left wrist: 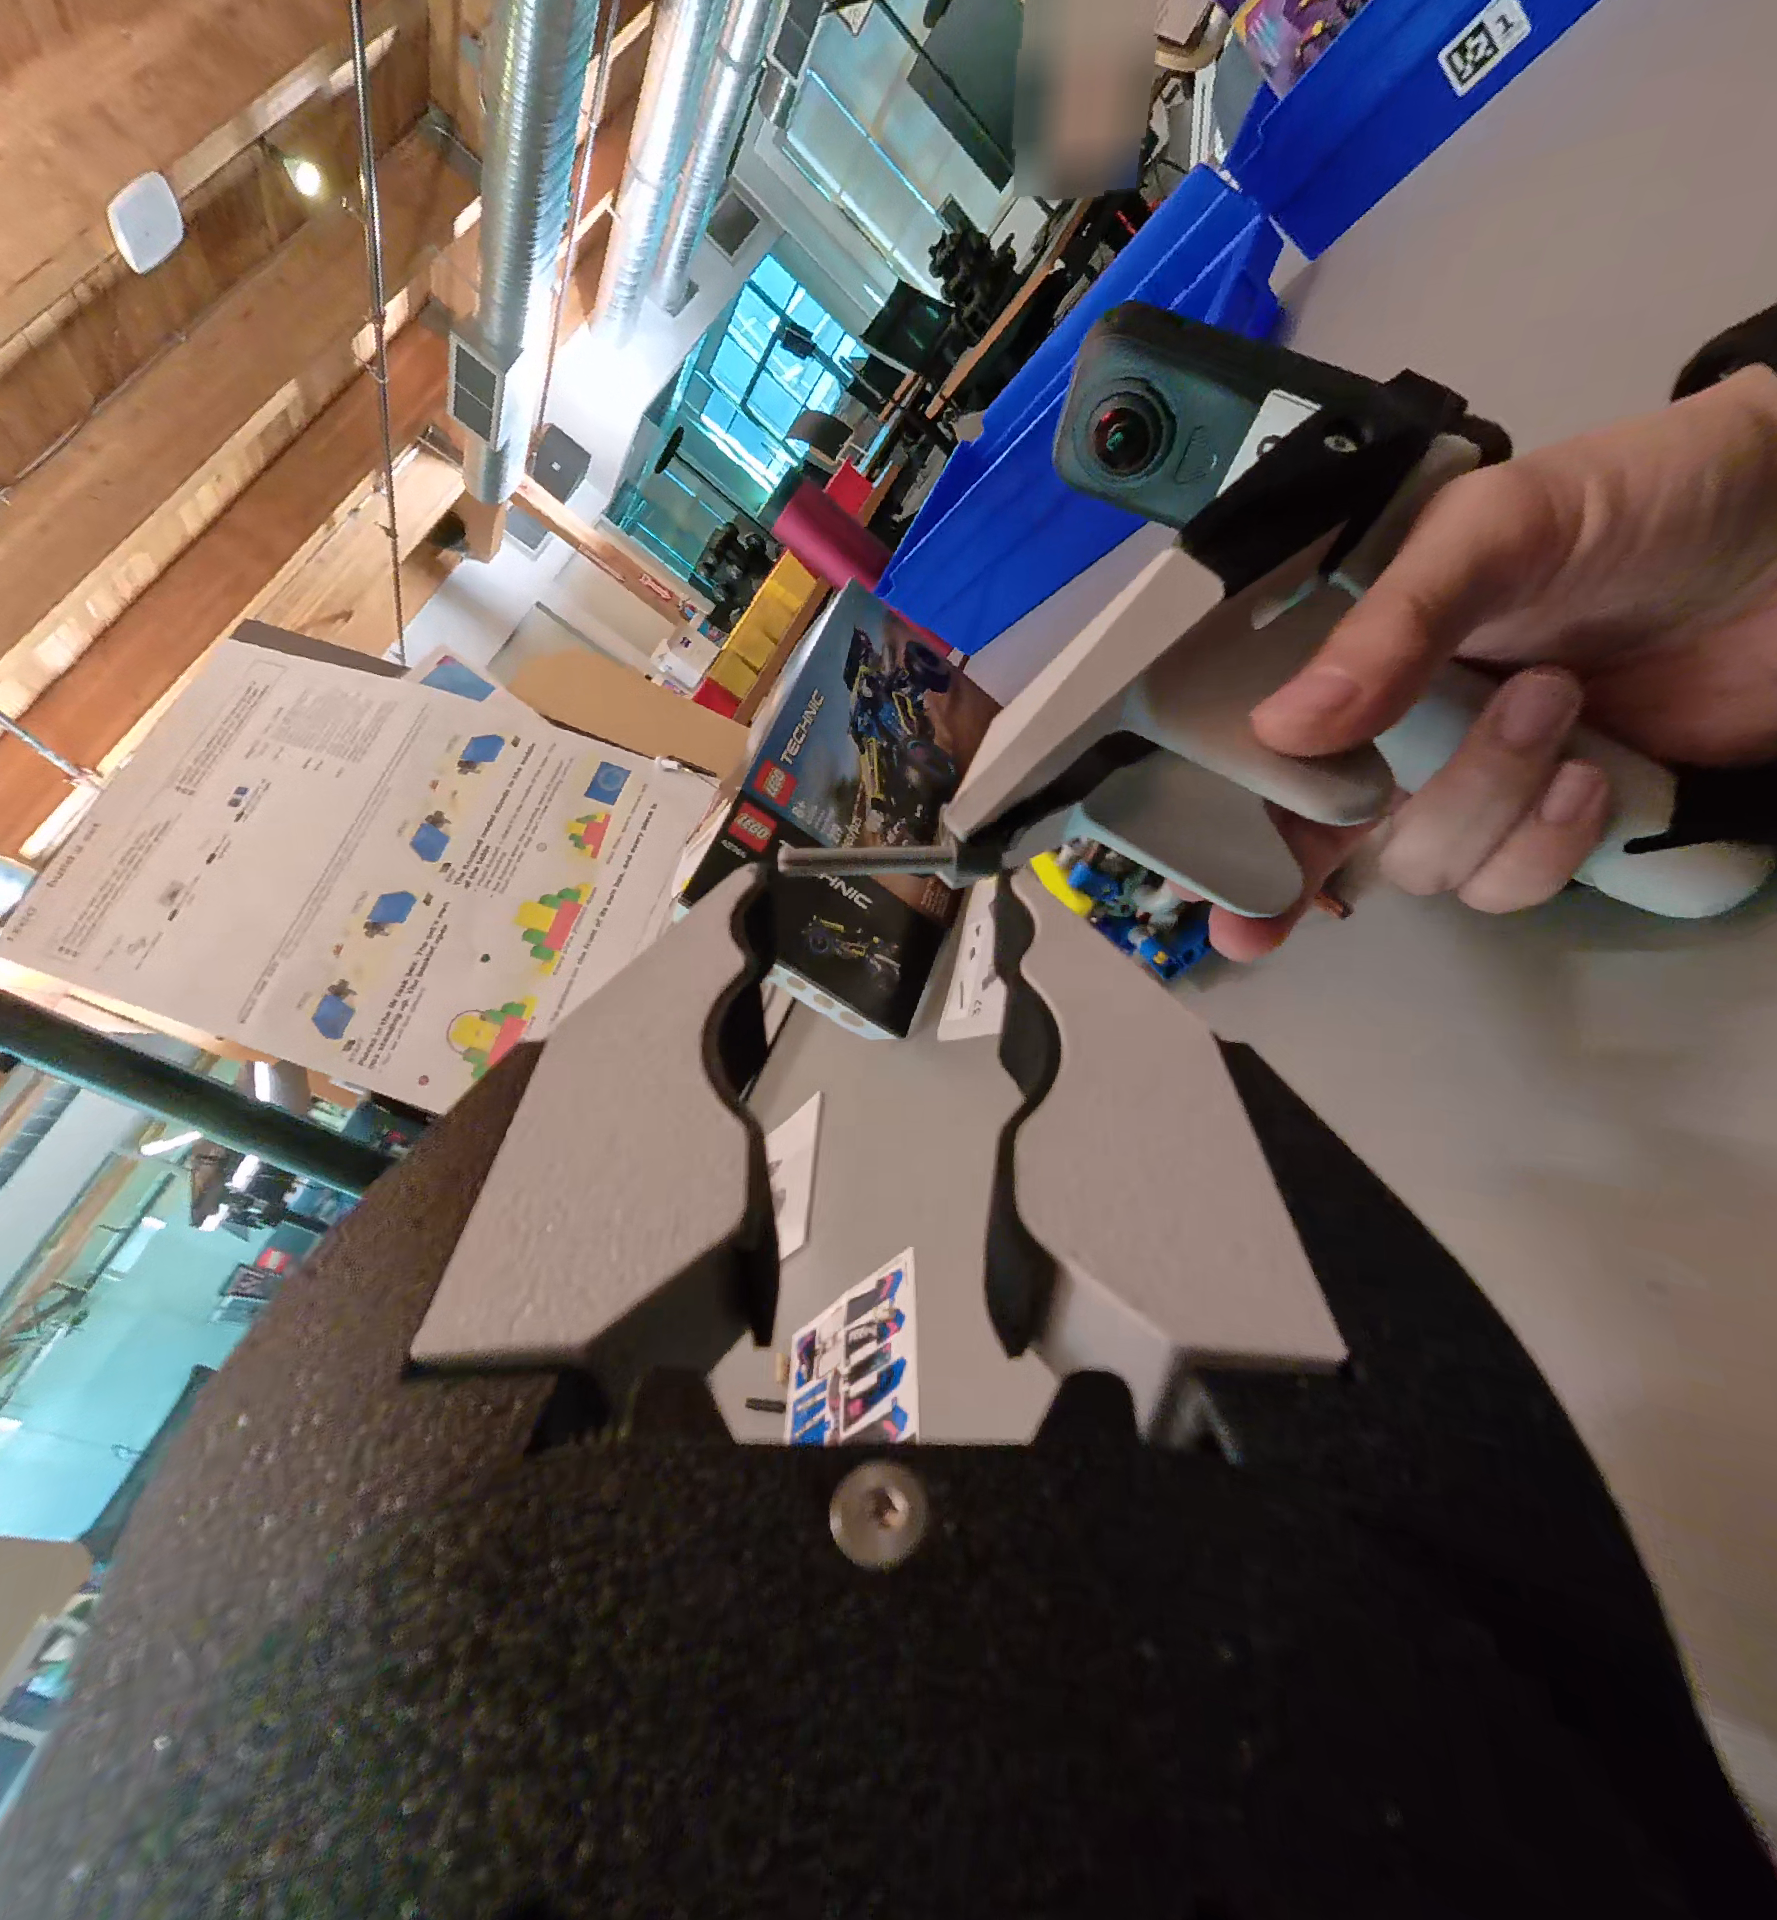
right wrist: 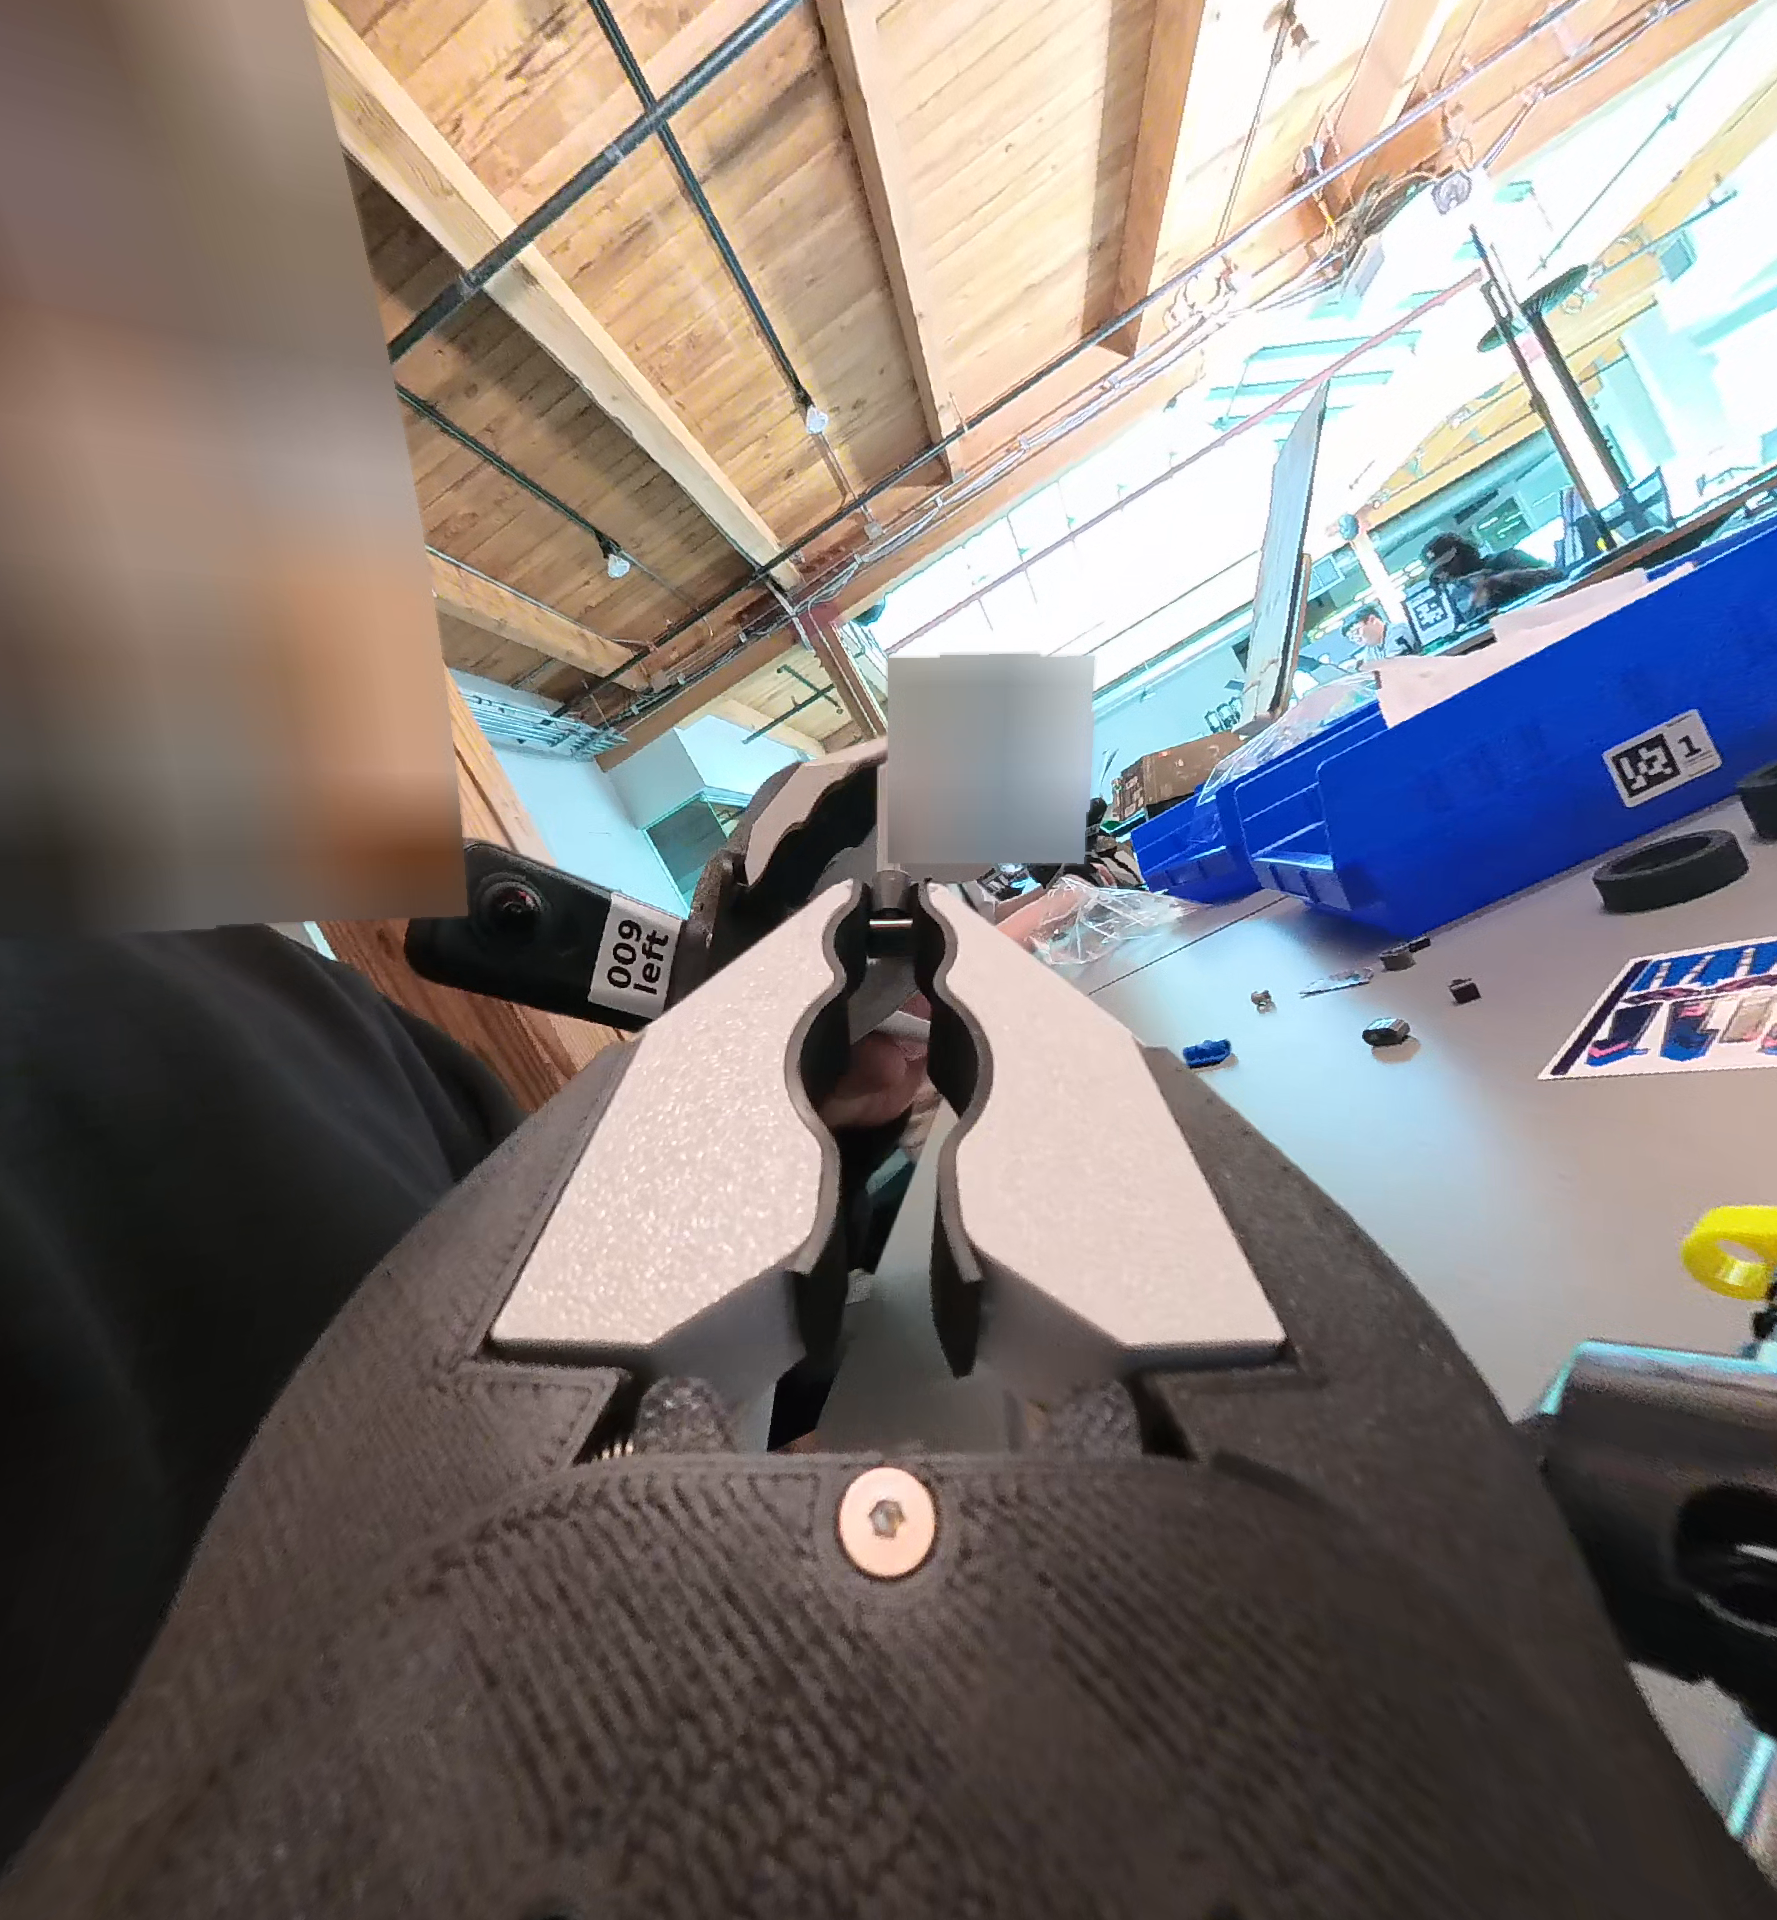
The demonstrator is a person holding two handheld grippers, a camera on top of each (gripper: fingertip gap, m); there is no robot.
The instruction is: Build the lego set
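In the right wrist view my right gripper point(right wrist: 889, 902) is shut on a short dark grey axle point(right wrist: 889, 920), pinched at the very fingertips. In the left wrist view a hand point(left wrist: 1590, 644) holds that right gripper point(left wrist: 977, 854), and the grey axle point(left wrist: 863, 860) sticks out leftward from its tips. My left gripper point(left wrist: 879, 894) is open, its two fingertips standing just below the axle, one at each end, without pressing on it. The left gripper also shows in the right wrist view point(right wrist: 811, 810), just behind the axle.
A grey table point(left wrist: 1486, 1143) carries a toy box point(left wrist: 863, 748), printed instruction sheets point(left wrist: 344, 862), a sticker sheet point(left wrist: 853, 1351), blue bins point(right wrist: 1538, 769), black tyres point(right wrist: 1668, 871), small loose parts point(right wrist: 1383, 1029) and a yellow-and-blue assembly point(right wrist: 1757, 1262). Both grippers' tips are close together, under 4 cm apart.
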